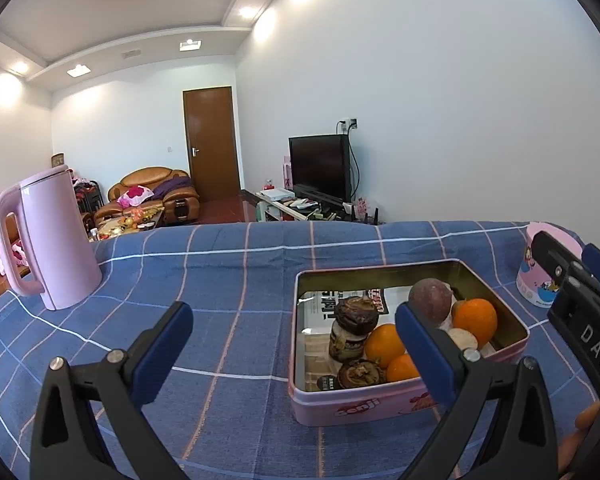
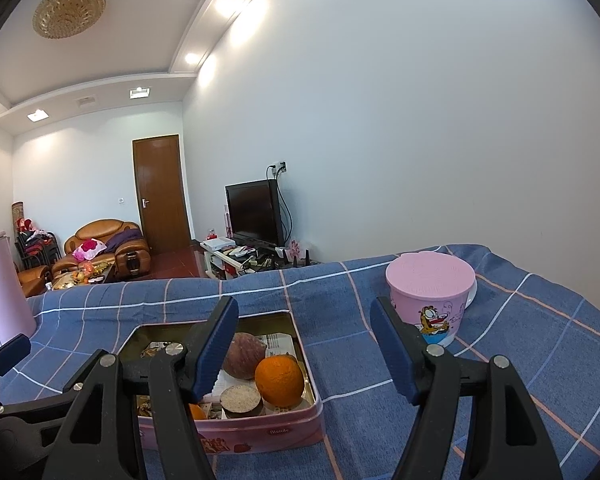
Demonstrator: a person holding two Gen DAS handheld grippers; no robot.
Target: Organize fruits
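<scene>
Both grippers gaping, empty: left gripper (image 1: 294,328), right gripper (image 2: 304,334). Pink tin (image 2: 260,436) lower left, oranges (image 2: 279,380) partly blocked by finger (image 2: 214,344).

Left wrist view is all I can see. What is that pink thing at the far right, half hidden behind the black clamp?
Observer: It is a pink plastic cup with a cartoon cat on its side. A flat pink lid closes it.
Visitor: And the black clamp in front of it, is it holding anything?
Observer: No. That is the right gripper, and its own camera shows its blue-padded fingers spread apart with nothing between them.
</scene>
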